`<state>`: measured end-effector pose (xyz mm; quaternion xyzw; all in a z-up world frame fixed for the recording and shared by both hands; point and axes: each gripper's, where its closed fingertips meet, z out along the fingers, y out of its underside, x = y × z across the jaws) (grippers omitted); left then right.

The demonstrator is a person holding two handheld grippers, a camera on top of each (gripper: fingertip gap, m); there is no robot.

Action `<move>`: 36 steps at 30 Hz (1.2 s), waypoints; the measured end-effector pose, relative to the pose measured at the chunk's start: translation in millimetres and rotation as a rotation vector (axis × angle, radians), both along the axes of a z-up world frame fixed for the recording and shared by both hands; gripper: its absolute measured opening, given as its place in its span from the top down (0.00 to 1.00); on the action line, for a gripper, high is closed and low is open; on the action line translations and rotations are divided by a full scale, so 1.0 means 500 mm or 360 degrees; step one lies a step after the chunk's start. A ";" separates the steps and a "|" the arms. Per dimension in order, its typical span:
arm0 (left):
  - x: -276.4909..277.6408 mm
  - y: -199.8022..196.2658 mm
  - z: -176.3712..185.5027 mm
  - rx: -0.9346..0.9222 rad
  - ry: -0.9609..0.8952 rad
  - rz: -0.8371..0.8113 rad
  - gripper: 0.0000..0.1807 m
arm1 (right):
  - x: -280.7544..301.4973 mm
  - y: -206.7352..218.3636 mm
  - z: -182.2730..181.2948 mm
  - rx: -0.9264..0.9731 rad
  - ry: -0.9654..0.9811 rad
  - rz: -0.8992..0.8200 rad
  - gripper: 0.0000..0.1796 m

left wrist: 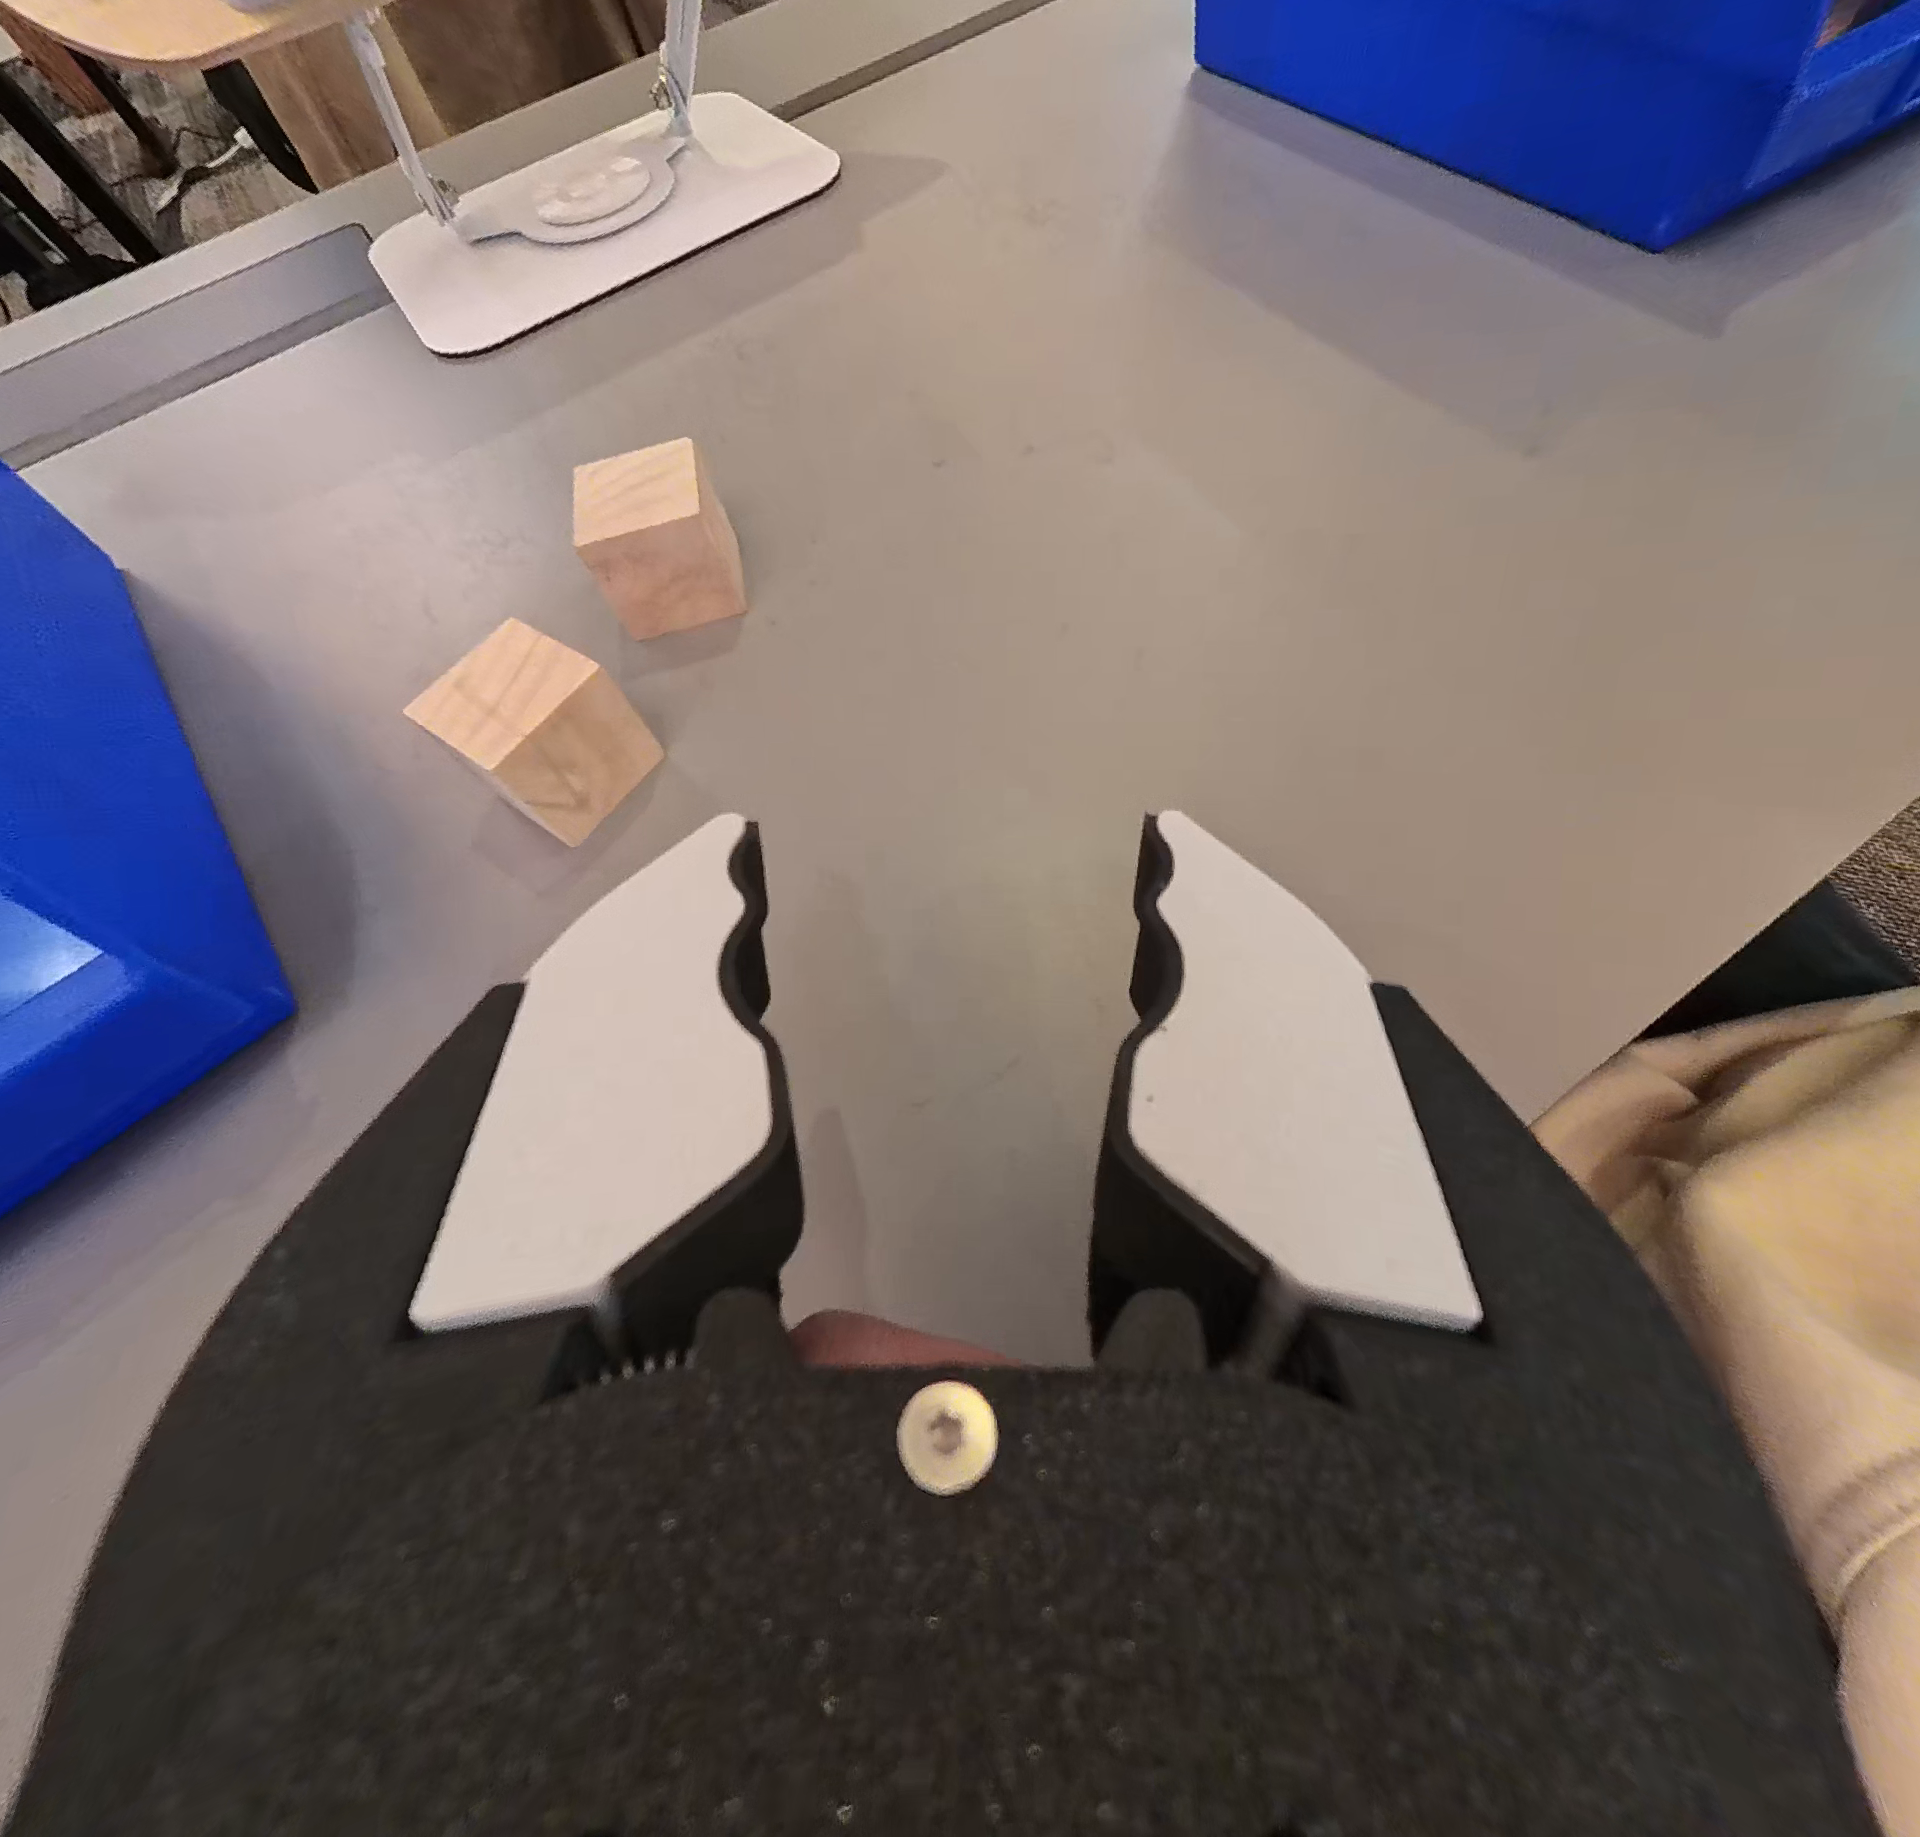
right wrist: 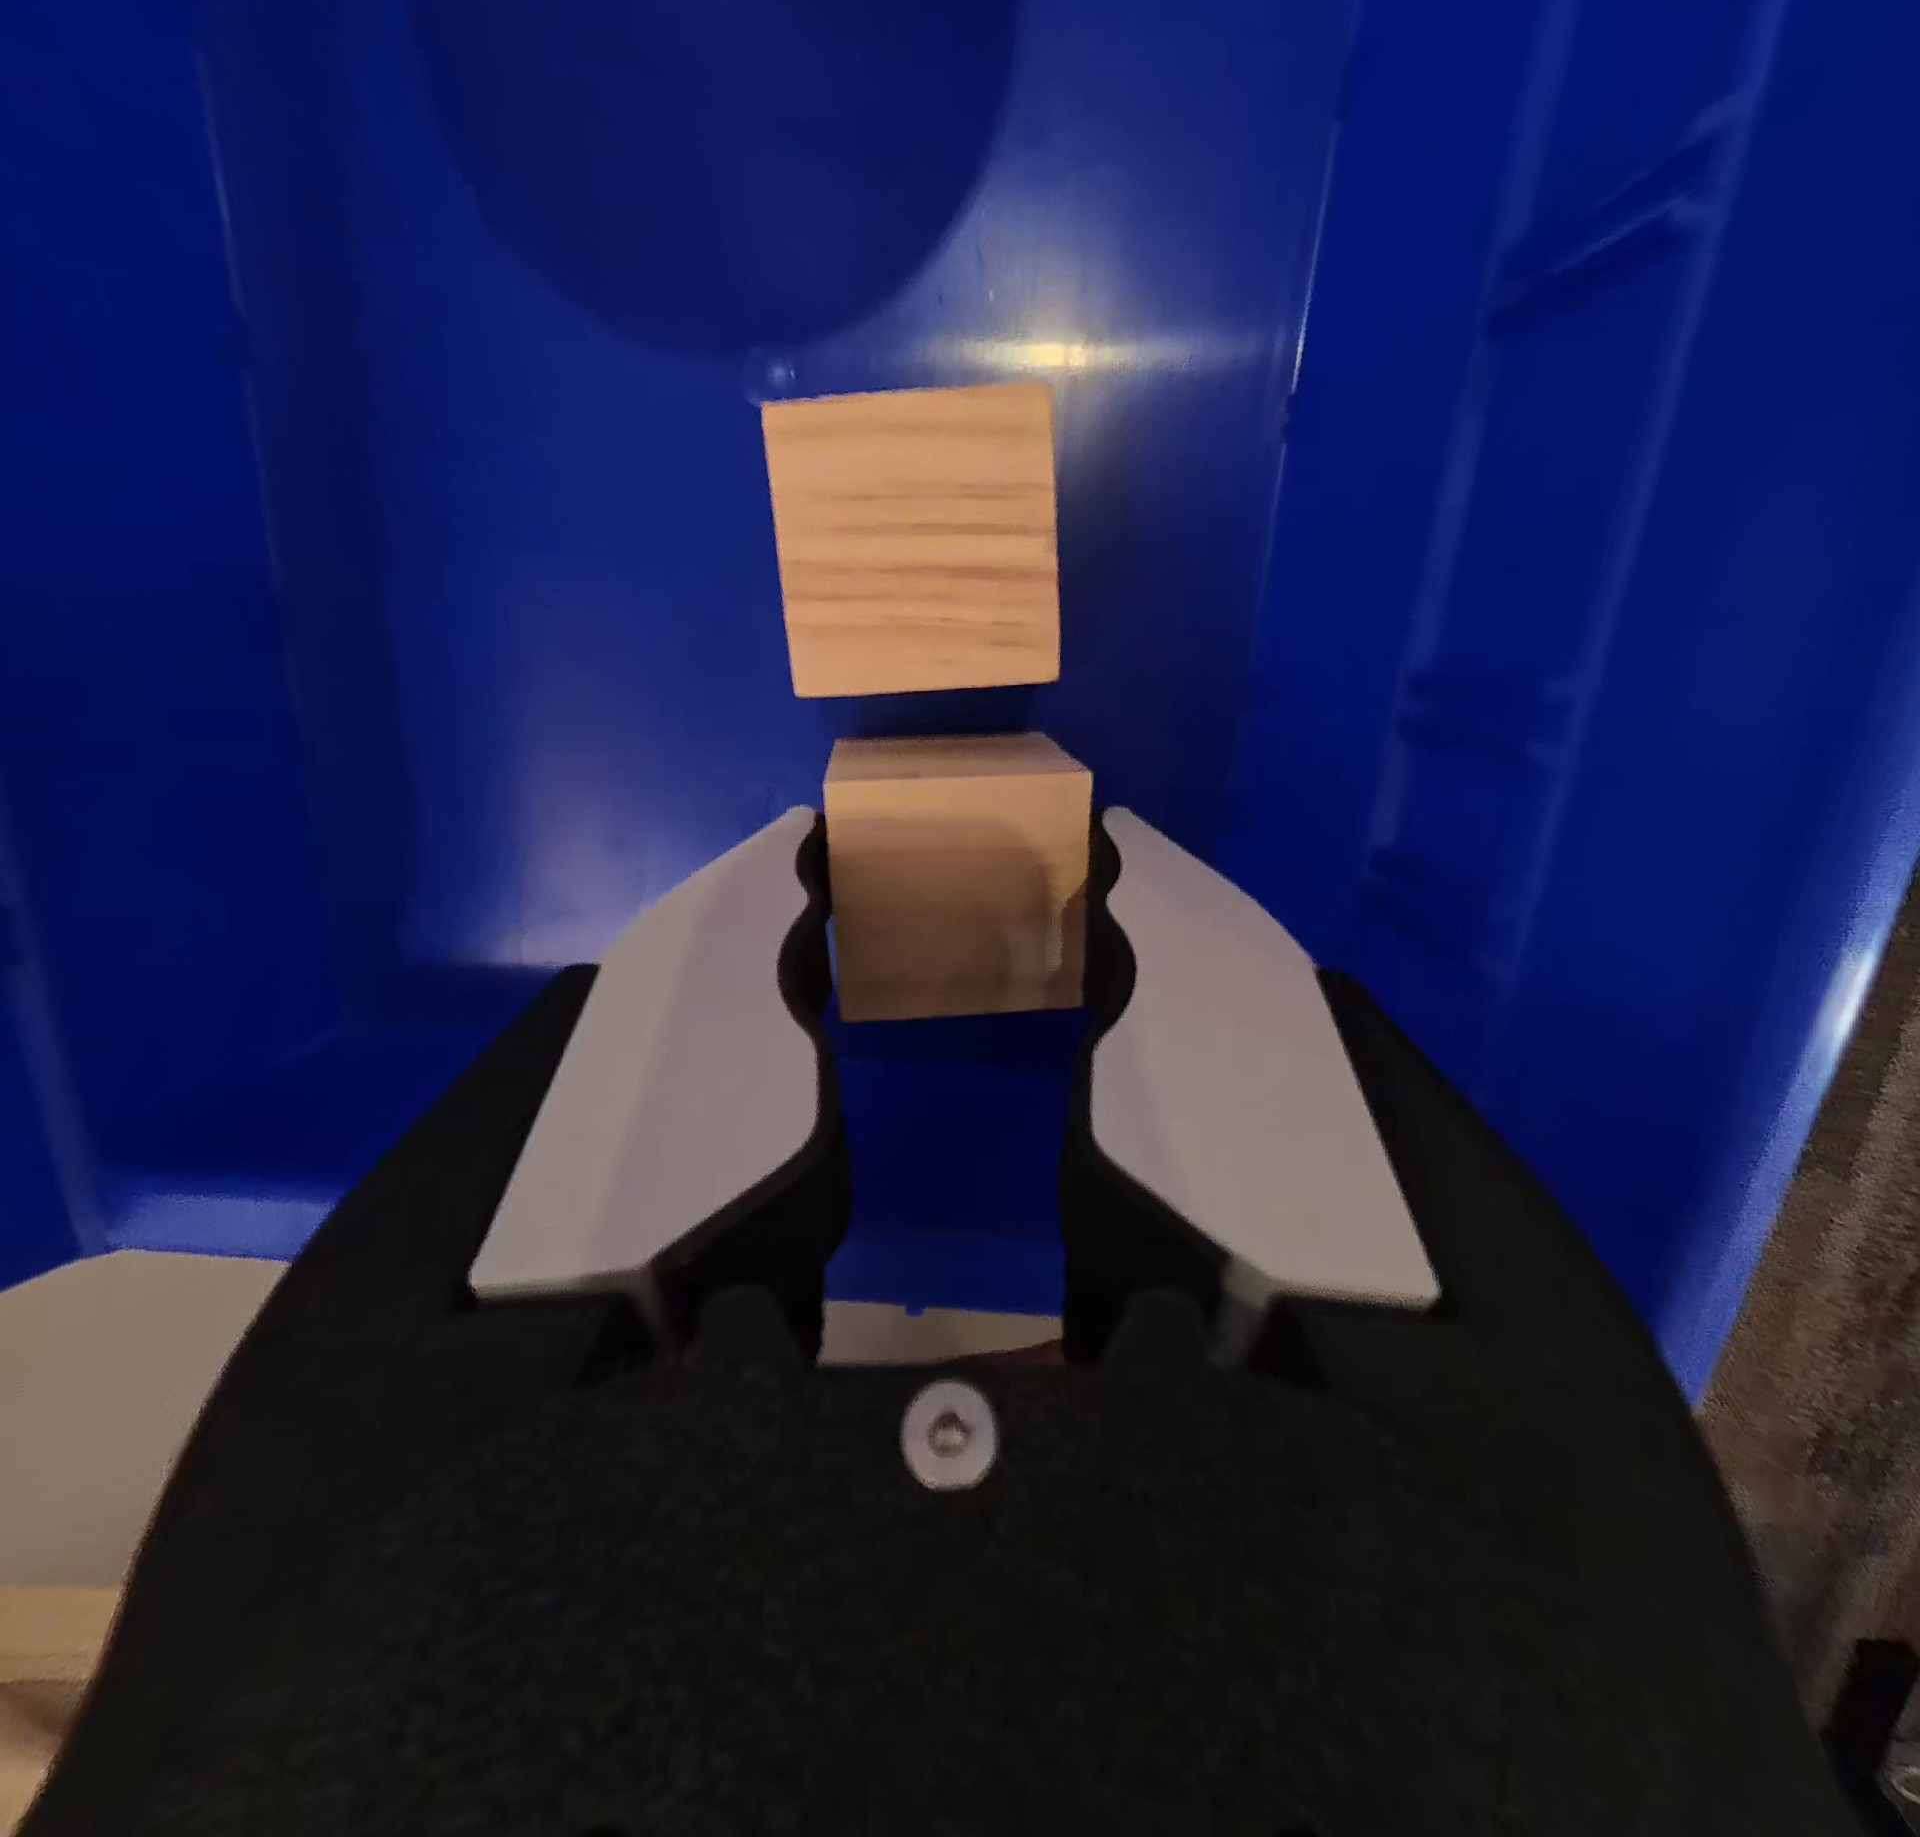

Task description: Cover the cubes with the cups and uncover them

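Note:
In the left wrist view two wooden cubes lie on the grey table [left wrist: 1143,592]: a far cube [left wrist: 657,538] and a near cube [left wrist: 532,729], both left of and beyond my left gripper [left wrist: 948,831], which is open and empty above the table. In the right wrist view my right gripper [right wrist: 956,831] is inside a blue bin [right wrist: 416,540], shut on a wooden cube [right wrist: 958,878] held between its fingertips. Another wooden cube [right wrist: 914,538] lies on the bin floor just beyond it. No cups are in view.
A white stand with a flat base [left wrist: 613,218] sits at the table's far left. A blue bin [left wrist: 1538,52] stands at the far right and another blue bin [left wrist: 94,852] at the left edge. A cream sleeve [left wrist: 1766,1268] is at the right.

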<state>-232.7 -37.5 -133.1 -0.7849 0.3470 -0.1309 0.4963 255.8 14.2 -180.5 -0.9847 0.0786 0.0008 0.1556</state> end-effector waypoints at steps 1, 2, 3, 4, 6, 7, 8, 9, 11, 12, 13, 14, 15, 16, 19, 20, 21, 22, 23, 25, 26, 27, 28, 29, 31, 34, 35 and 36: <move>0.000 0.000 0.000 0.0003 0.0004 -0.0001 0.62 | 0.002 -0.001 -0.002 -0.0017 -0.0023 0.0003 0.74; 0.000 -0.001 0.000 0.0007 0.0007 -0.0003 0.62 | 0.004 0.000 -0.003 -0.0026 -0.0049 0.0010 0.74; 0.000 -0.001 0.001 0.0011 0.0011 -0.0004 0.62 | 0.005 0.001 -0.004 -0.0025 -0.0072 0.0022 0.72; -0.001 0.000 0.002 0.0016 0.0013 0.0000 0.62 | 0.005 0.002 -0.002 -0.0016 -0.0088 0.0034 0.70; -0.005 0.003 0.001 0.0015 0.0006 0.0018 0.62 | 0.006 0.007 0.019 0.0069 -0.0152 0.0037 0.67; -0.007 0.005 -0.002 0.0005 0.0002 0.0029 0.62 | 0.004 0.009 0.041 0.0144 -0.0201 0.0041 0.67; -0.010 0.008 -0.004 -0.0006 -0.0005 0.0041 0.62 | -0.004 0.010 0.072 0.0253 -0.0266 0.0045 0.66; -0.012 0.010 -0.006 -0.0014 -0.0011 0.0052 0.62 | -0.023 0.010 0.110 0.0394 -0.0324 0.0061 0.66; -0.016 0.015 -0.011 -0.0026 -0.0016 0.0071 0.62 | -0.112 0.001 0.184 0.0715 -0.0369 0.0213 0.67; -0.019 0.019 -0.014 -0.0025 -0.0011 0.0079 0.62 | -0.182 -0.007 0.210 0.0877 -0.0332 0.0347 0.66; -0.024 0.023 -0.019 -0.0026 0.0001 0.0098 0.62 | -0.266 -0.022 0.222 0.1016 -0.0232 0.0506 0.66; -0.029 0.028 -0.024 -0.0033 0.0012 0.0117 0.62 | -0.361 -0.046 0.220 0.1114 -0.0060 0.0688 0.66; -0.033 0.034 -0.028 -0.0041 0.0016 0.0131 0.62 | -0.458 -0.077 0.209 0.1170 0.0167 0.0882 0.67; -0.035 0.041 -0.029 -0.0048 0.0015 0.0140 0.62 | -0.543 -0.111 0.193 0.1201 0.0413 0.1020 0.67; -0.026 0.077 -0.014 -0.0082 0.0034 0.0146 0.62 | -0.693 -0.187 0.125 0.1128 0.0866 0.1232 0.68; -0.019 0.094 -0.006 -0.0111 0.0061 0.0143 0.62 | -0.713 -0.198 0.106 0.1115 0.0912 0.1269 0.68; -0.012 0.115 -0.001 -0.0153 0.0095 0.0146 0.62 | -0.720 -0.202 0.091 0.1106 0.0924 0.1280 0.68; -0.004 0.139 0.001 -0.0213 0.0135 0.0155 0.62 | -0.719 -0.204 0.082 0.1096 0.0940 0.1261 0.68; 0.006 0.163 0.002 -0.0283 0.0166 0.0158 0.61 | -0.717 -0.212 0.083 0.1085 0.1001 0.1248 0.69; 0.032 0.215 0.005 -0.0392 0.0202 0.0149 0.61 | -0.712 -0.233 0.099 0.1109 0.1148 0.1240 0.71; 0.039 0.242 0.002 -0.0440 0.0240 0.0161 0.61 | -0.705 -0.235 0.104 0.1131 0.1182 0.1222 0.72; 0.041 0.270 -0.006 -0.0481 0.0289 0.0186 0.61 | -0.697 -0.234 0.103 0.1136 0.1192 0.1197 0.72; 0.040 0.296 -0.016 -0.0519 0.0340 0.0220 0.61 | -0.692 -0.234 0.101 0.1119 0.1198 0.1185 0.72; 0.039 0.316 -0.028 -0.0570 0.0380 0.0247 0.61 | -0.690 -0.237 0.104 0.1107 0.1214 0.1189 0.71; 0.038 0.339 -0.054 -0.0699 0.0419 0.0275 0.61 | -0.692 -0.244 0.118 0.1138 0.1241 0.1198 0.72; 0.037 0.349 -0.087 -0.0830 0.0480 0.0273 0.75 | -0.701 -0.255 0.112 0.1111 0.1189 0.1262 0.72; 0.036 0.353 -0.087 -0.0804 0.0518 0.0273 0.76 | -0.703 -0.256 0.107 0.1102 0.1154 0.1278 0.72; 0.036 0.351 -0.087 -0.0803 0.0563 0.0258 0.76 | -0.704 -0.257 0.105 0.1100 0.1126 0.1290 0.72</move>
